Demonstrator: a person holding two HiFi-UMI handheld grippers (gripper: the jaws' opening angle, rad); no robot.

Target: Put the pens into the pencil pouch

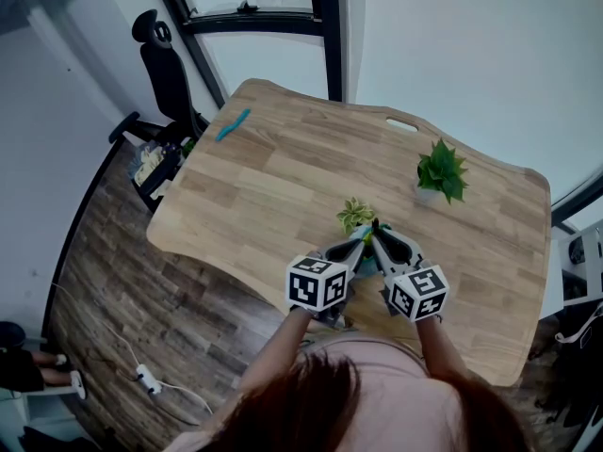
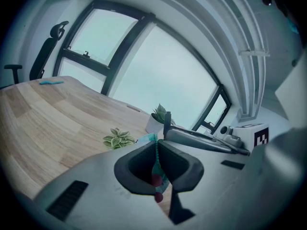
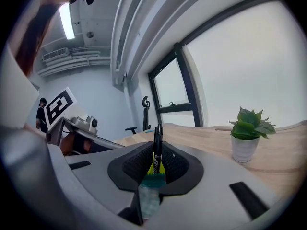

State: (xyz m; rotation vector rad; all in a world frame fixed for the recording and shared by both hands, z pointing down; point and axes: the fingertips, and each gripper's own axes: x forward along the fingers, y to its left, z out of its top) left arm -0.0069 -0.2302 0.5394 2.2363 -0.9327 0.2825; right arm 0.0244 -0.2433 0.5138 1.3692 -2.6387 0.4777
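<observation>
The left hand-held gripper (image 1: 356, 245) pinches the pouch (image 2: 159, 172) steady, so the right hand-held gripper (image 1: 382, 238) can push its clamped pen (image 3: 156, 152) in.

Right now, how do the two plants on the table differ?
The potted plant stands tall in a white pot; the small plant sits low, no pot showing. The potted plant's leaves are plain green, the small plant's pale-streaked. Both rest on the wooden table.
</observation>
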